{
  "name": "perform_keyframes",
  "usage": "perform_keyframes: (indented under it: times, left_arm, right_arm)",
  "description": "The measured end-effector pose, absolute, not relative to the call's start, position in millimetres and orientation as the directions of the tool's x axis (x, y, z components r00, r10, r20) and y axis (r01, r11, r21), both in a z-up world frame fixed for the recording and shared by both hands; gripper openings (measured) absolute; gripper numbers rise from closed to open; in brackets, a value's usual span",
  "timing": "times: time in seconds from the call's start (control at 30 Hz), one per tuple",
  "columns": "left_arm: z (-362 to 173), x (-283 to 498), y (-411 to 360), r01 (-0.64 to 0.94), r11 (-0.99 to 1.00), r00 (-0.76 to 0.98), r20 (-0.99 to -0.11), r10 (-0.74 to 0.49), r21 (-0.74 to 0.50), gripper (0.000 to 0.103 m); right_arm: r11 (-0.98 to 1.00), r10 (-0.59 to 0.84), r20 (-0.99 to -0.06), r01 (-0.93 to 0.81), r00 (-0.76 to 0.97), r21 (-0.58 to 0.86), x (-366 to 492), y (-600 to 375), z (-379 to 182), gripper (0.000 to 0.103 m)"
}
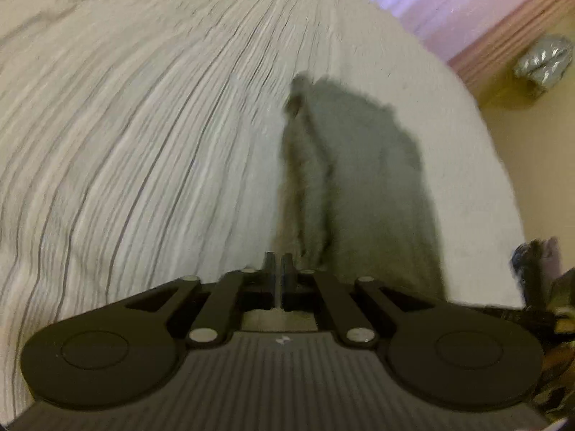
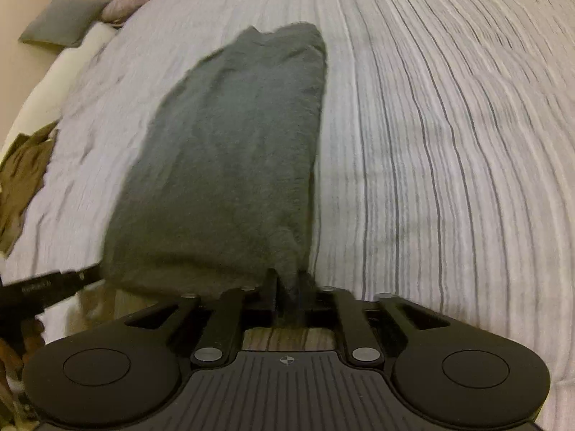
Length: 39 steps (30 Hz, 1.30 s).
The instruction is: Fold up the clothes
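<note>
Two grippers work over a striped bedspread [image 2: 449,143], where a dark grey fuzzy garment [image 2: 233,151] lies folded lengthwise. Left gripper [image 1: 277,264] sits pinched together at the garment's near edge. Right gripper [image 2: 291,283] clamps its near corner.

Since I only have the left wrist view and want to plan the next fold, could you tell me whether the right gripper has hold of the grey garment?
Observer: Yes, the right gripper has a bunch of the grey garment filling the gap between its fingers, at the garment's near edge.
Operator: Thank you. Does the garment lie flat beyond that?
Observer: Mostly. In the right wrist view it stretches away over the striped bedcover as one long, smooth strip.
Operator: Is any other clothing nearby?
Observer: An olive-brown garment lies crumpled at the bed's left edge in that view.
</note>
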<state>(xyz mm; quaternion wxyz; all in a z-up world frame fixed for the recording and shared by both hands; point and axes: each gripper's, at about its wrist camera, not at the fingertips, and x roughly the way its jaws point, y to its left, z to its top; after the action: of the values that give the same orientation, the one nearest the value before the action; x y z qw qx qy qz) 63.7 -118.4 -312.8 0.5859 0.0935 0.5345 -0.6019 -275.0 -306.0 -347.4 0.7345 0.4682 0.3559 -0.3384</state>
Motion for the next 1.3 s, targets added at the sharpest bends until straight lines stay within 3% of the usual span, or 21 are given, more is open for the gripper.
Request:
perform_keyframes:
  times: [0.07,0.17,0.23,0.27,0.3,0.33,0.43,0.53,0.6,0.63,0.67,0.73,0.9,1.03,1.2,1.23,1.3]
  left_arm:
    - [-298,62,-124,0.787,0.236,-0.315,-0.7,-0.64,-0.57,0.026]
    - [-301,52,-145,0.796,0.191,-0.339,-0.684,-0.646,-0.574,0.029]
    - [-317,45,-158,0.806,0.184,-0.351,-0.705,-0.615,-0.562,0.025]
    - [-325,42,-163,0.811,0.192,-0.35,-0.722,-0.597,-0.552,0.004]
    - [-334,40,-168,0.816,0.202,-0.347,-0.739,-0.578,-0.541,0.0]
    - [-342,41,-171,0.815,0.209,-0.345,-0.744,-0.572,-0.54,0.0]
    - [-355,44,-167,0.812,0.233,-0.332,-0.752,-0.569,-0.534,0.003]
    - [-336,47,-153,0.803,0.299,-0.262,-0.755,-0.601,-0.516,0.006]
    - [-320,54,-133,0.752,0.38,-0.212,-0.744,-0.634,-0.538,0.011]
    - [-315,58,-121,0.702,0.415,-0.215,-0.728,-0.651,-0.579,0.017]
    - [-311,60,-109,0.646,0.447,-0.227,-0.715,-0.661,-0.618,0.026]
    - [-311,54,-89,0.537,0.482,-0.276,-0.684,-0.675,-0.692,0.034]
    - [-352,22,-70,0.305,0.565,-0.345,-0.642,-0.685,-0.767,0.039]
    - [-378,8,-78,0.266,0.58,-0.283,-0.638,-0.716,-0.77,0.041]
    - [-389,3,-80,0.281,0.581,-0.247,-0.643,-0.725,-0.763,0.038]
    - [-390,3,-79,0.274,0.581,-0.245,-0.64,-0.729,-0.766,0.033]
    - [-388,7,-82,0.295,0.571,-0.241,-0.638,-0.731,-0.766,0.0]
  right_arm:
    - [0.319,-0.186,-0.825,0.827,0.534,0.463,-278,-308,-339,0.062]
    - [0.282,-0.204,-0.802,0.818,0.562,0.502,-276,-313,-338,0.062]
    - [0.244,-0.207,-0.786,0.809,0.583,0.535,-273,-318,-343,0.061]
    - [0.226,-0.211,-0.777,0.803,0.593,0.551,-271,-320,-348,0.048]
    - [0.221,-0.209,-0.792,0.816,0.574,0.534,-268,-323,-355,0.019]
    - [0.217,-0.205,-0.81,0.833,0.549,0.509,-265,-326,-362,0.011]
    - [0.216,-0.194,-0.831,0.849,0.521,0.482,-265,-328,-381,0.012]
    - [0.193,-0.173,-0.825,0.84,0.538,0.508,-271,-333,-377,0.016]
    - [0.168,-0.183,-0.818,0.837,0.546,0.521,-282,-333,-368,0.057]
    - [0.158,-0.199,-0.813,0.837,0.547,0.524,-288,-333,-362,0.061]
    - [0.157,-0.207,-0.809,0.835,0.55,0.528,-295,-329,-356,0.061]
    - [0.134,-0.2,-0.811,0.835,0.55,0.533,-307,-326,-350,0.061]
    - [0.034,-0.175,-0.828,0.844,0.532,0.535,-336,-328,-352,0.061]
    - [0.006,-0.173,-0.841,0.855,0.512,0.519,-352,-330,-352,0.061]
    - [0.019,-0.159,-0.853,0.865,0.498,0.501,-356,-330,-355,0.061]
    - [0.021,-0.157,-0.853,0.865,0.498,0.502,-355,-331,-355,0.061]
    - [0.03,-0.154,-0.853,0.865,0.499,0.501,-352,-331,-355,0.061]
